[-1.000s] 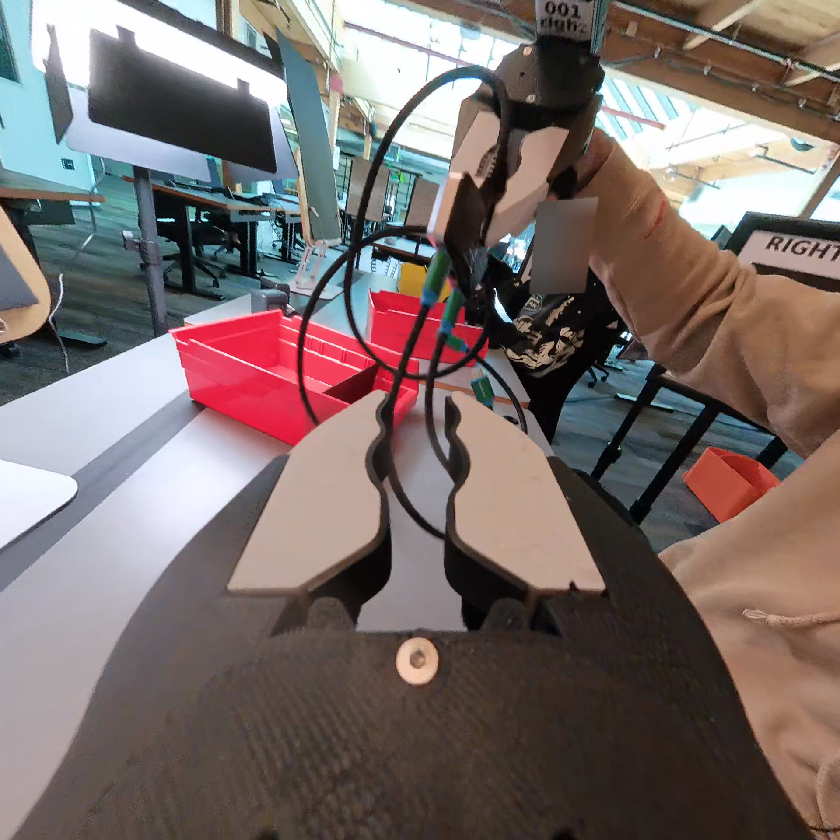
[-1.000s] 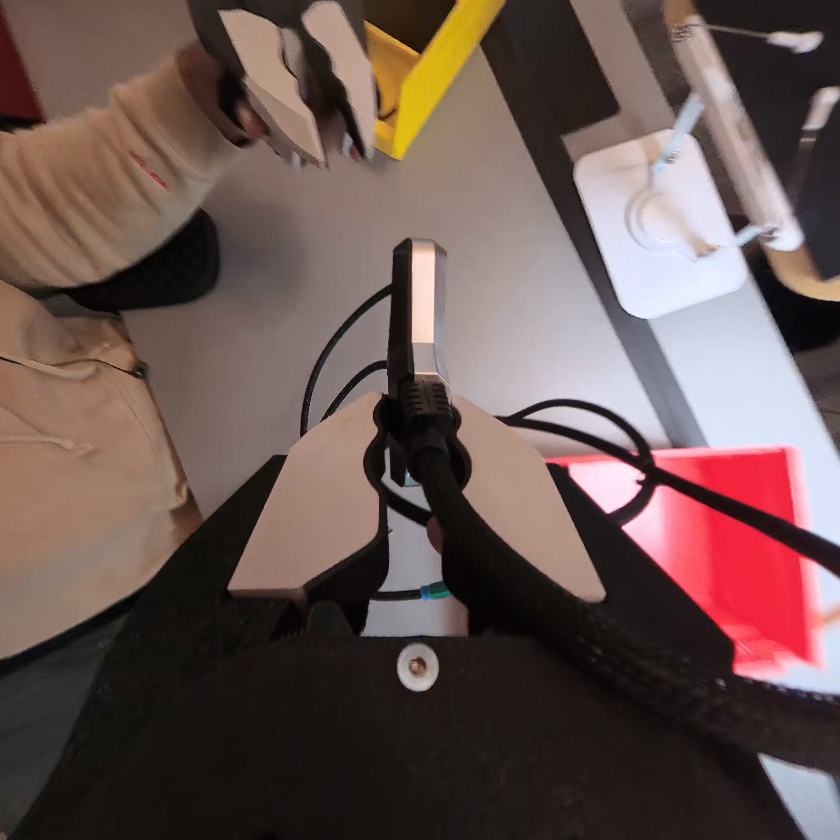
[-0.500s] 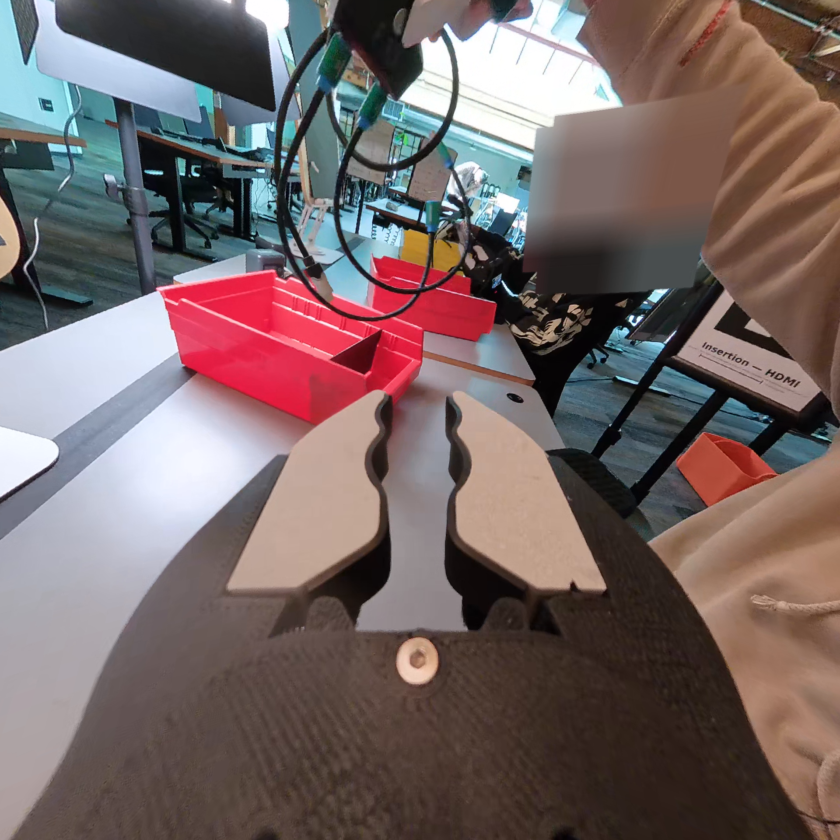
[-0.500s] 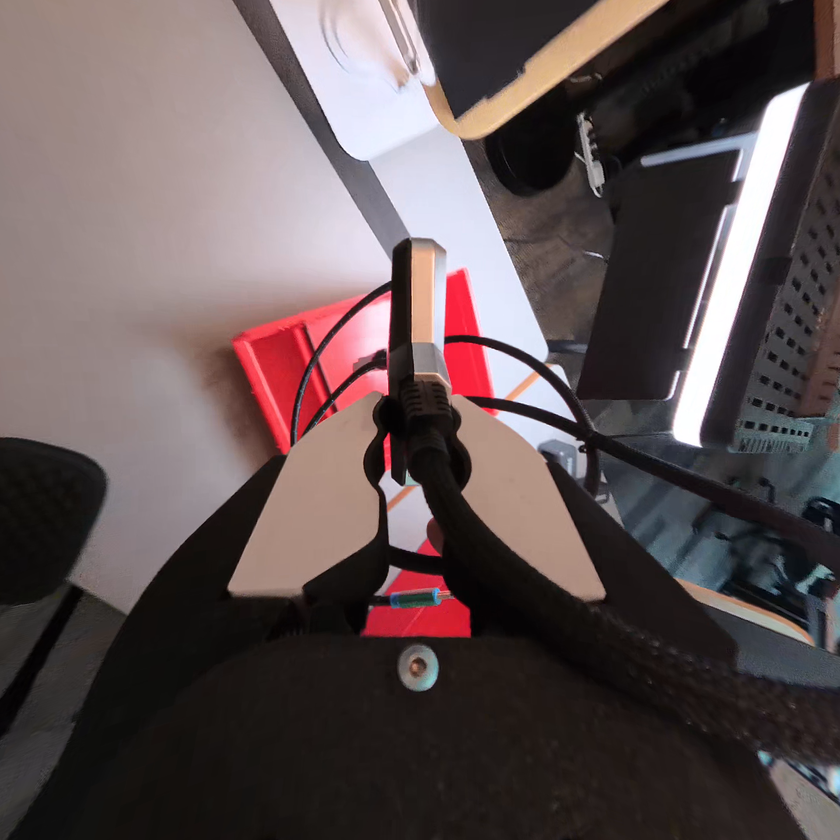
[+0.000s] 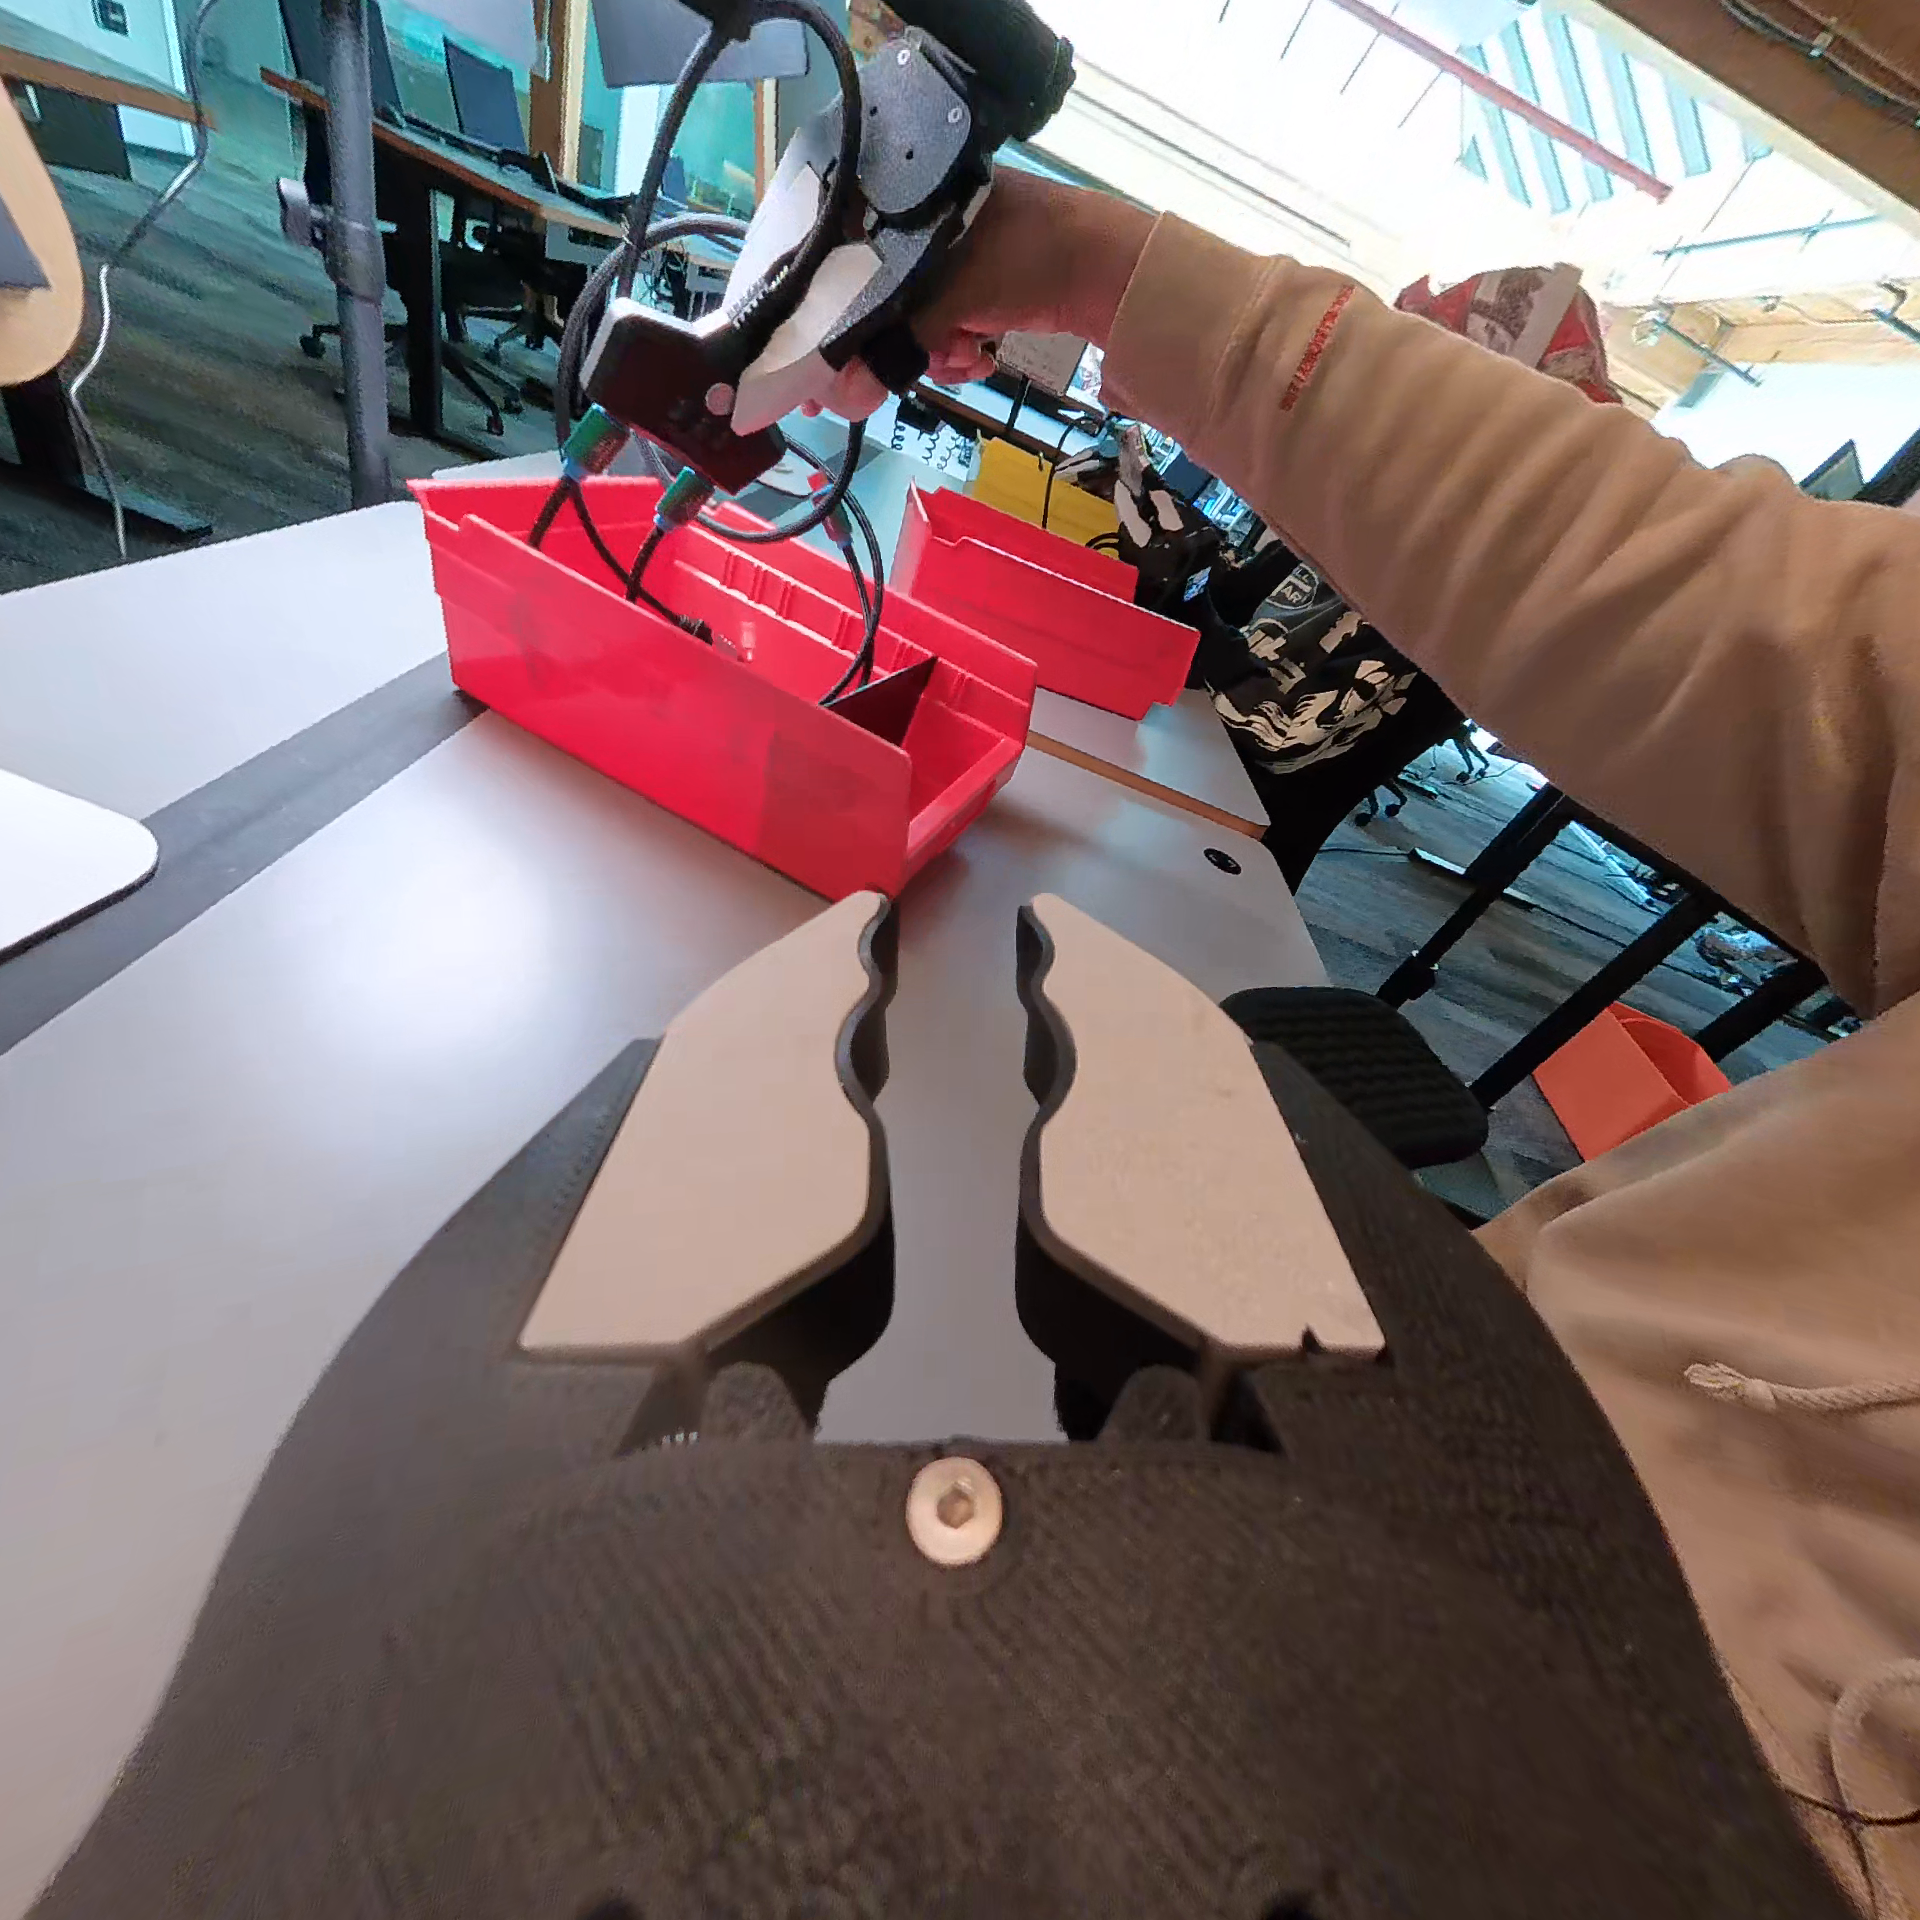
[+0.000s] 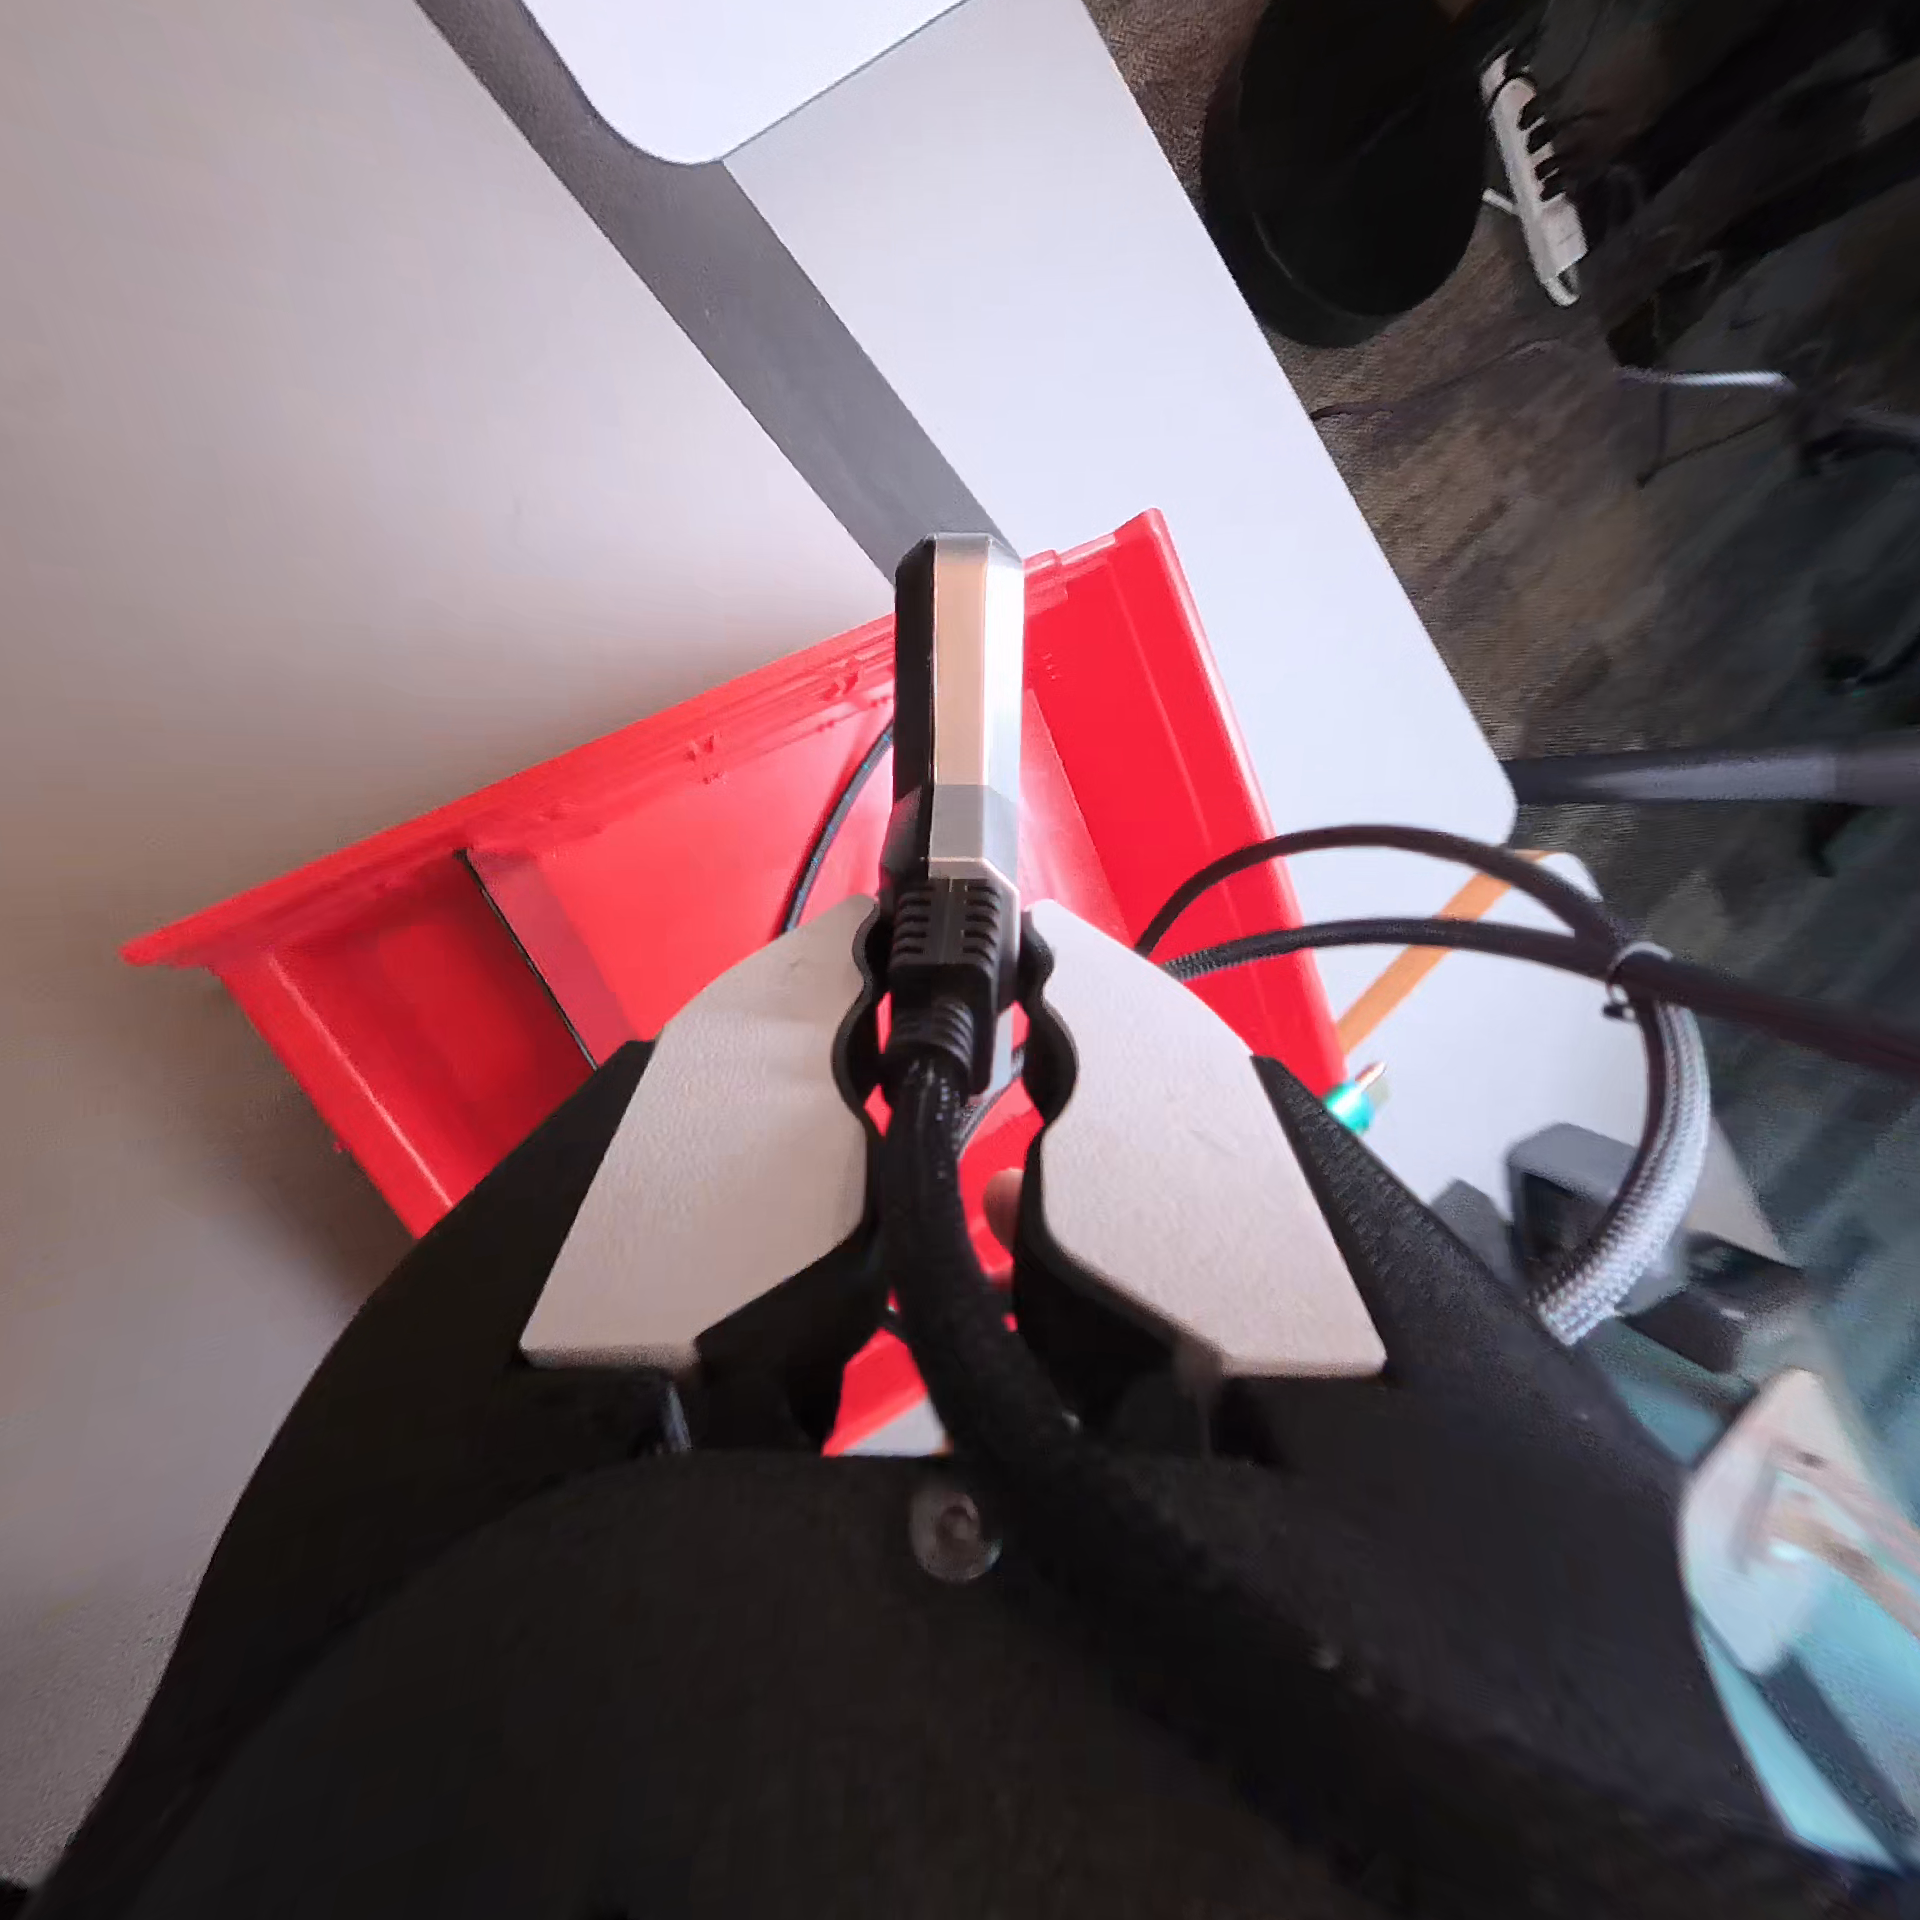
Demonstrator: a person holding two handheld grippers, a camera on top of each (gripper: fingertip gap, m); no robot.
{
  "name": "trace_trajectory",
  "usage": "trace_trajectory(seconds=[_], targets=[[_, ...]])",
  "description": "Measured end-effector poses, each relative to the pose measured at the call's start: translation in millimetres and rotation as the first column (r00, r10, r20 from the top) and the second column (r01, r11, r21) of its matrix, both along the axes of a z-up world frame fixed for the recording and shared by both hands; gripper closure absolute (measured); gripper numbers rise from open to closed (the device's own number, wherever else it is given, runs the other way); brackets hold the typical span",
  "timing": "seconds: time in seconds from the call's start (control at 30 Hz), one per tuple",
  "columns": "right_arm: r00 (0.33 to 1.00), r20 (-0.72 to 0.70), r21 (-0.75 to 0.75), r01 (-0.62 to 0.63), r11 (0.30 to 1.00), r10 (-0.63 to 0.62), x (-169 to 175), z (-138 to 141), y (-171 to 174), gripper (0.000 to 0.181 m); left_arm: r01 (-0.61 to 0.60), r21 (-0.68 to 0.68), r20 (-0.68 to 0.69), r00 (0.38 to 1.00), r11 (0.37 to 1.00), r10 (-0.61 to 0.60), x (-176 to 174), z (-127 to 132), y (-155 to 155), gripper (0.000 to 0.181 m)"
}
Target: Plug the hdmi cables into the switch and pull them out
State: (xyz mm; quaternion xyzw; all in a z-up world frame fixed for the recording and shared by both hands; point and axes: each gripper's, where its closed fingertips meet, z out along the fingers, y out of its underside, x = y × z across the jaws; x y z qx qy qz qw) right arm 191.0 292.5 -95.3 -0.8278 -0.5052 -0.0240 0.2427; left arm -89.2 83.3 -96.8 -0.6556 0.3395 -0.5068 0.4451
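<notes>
My right gripper (image 6: pixel 951 920) is shut on the black and silver HDMI switch (image 6: pixel 961 707), at the end where a thick braided cable (image 6: pixel 935 1195) leaves it. In the left wrist view the right gripper (image 5: pixel 790 312) holds the switch (image 5: pixel 675 384) tilted above a red bin (image 5: pixel 675 717). Two black cables with green plugs (image 5: pixel 592 447) are in the switch and hang down into the bin. A loose teal plug (image 6: pixel 1351 1101) hangs at the right. My left gripper (image 5: pixel 951 914) is open and empty, low over the grey table (image 5: pixel 364 987), short of the bin.
A second red bin (image 5: pixel 1039 613) and a yellow bin (image 5: pixel 1029 488) stand behind the first. A white monitor base (image 5: pixel 62 862) lies at the left edge. A dark strip (image 5: pixel 260 821) crosses the table. A black chair (image 5: pixel 1351 1070) and an orange bin (image 5: pixel 1621 1081) are beyond the table's right edge. About 35 centimetres separates my left fingertips from my right.
The right gripper has carried the switch from high up down to just above the red bin, and the cables now hang into it. My left gripper has stayed open and has drawn clear of the cables.
</notes>
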Motion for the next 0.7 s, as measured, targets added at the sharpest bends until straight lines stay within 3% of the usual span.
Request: trace_trajectory(seconds=[0.13,0.3,0.4,0.7], targets=[[0.985,-0.135,-0.069,0.103,0.992,-0.111,1.5,-6.5,10.8,0.155,-0.005,-0.033,-0.007,1.000,0.999,0.005,-2.1,-10.4,5.7,0.159],[0.956,-0.197,-0.078,0.206,0.975,-0.218,11.4,5.8,14.7,0.152,-0.007,-0.053,-0.017,1.000,0.999,0.006,-2.1,-18.2,8.7,0.159],[0.951,-0.162,-0.072,0.254,0.965,-0.262,26.5,11.4,10.6,0.146,-0.002,-0.062,-0.018,1.000,0.998,0.001,-0.4,-20.4,8.8,0.159],[0.968,0.121,-0.040,0.228,0.973,-0.222,69.0,11.9,-22.1,0.143,0.015,-0.062,-0.028,0.999,0.998,-0.016,6.4,-21.3,4.4,0.159]])
